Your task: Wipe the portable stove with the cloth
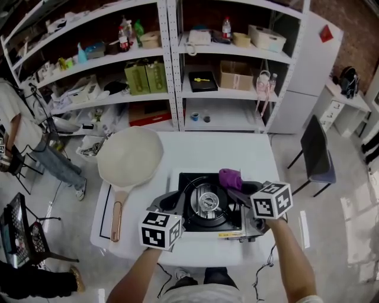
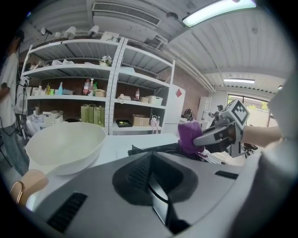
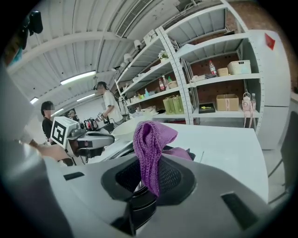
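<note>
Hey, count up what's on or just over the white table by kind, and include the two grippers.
portable stove: 1
purple cloth: 1
white pan: 1
grippers: 2, the left gripper and the right gripper
Total: 5

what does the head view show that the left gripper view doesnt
Only the head view: the portable stove's burner seen from above, the left gripper from outside, by the stove's left edge, and a dark chair on the floor.

Only the left gripper view: the ceiling light and the air vent.

Both: the purple cloth held in the right gripper, the white pan and the shelves.
</note>
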Available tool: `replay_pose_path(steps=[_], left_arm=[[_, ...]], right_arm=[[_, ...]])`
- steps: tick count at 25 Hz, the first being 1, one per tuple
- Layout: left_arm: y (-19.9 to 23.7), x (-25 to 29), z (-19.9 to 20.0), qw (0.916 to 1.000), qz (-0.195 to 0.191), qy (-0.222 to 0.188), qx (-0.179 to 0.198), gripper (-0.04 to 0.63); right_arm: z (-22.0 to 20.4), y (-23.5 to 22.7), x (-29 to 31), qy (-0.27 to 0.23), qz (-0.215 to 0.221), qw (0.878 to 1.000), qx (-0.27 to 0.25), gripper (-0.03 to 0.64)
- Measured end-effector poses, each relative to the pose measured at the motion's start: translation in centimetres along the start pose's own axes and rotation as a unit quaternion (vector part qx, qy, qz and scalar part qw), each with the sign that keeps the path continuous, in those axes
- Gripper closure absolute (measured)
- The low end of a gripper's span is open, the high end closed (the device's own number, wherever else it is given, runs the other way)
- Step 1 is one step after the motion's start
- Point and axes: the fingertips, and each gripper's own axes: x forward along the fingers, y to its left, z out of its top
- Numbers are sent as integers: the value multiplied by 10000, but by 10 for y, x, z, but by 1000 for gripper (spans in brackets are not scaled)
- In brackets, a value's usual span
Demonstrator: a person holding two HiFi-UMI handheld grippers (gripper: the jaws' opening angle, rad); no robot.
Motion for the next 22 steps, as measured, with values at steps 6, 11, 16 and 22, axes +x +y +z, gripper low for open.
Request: replay_pose_path(steps=[6, 11, 16, 22], left_arm=[[0, -8, -5, 9999, -99, -23, 27, 592], [-3, -11, -11, 9998, -208, -14, 63, 592], [-7, -14, -15, 9995, -311, 4, 81, 592], [-6, -21, -18, 9992, -382, 7, 103, 592]], right_arm=[[-14, 13, -2, 80, 8, 9999, 122, 548], [-24, 21, -8, 82, -36, 9997, 226, 548], [-32, 30, -17, 108, -67, 9995, 287, 548], [-42, 42, -24, 192, -57, 9992, 341, 548]])
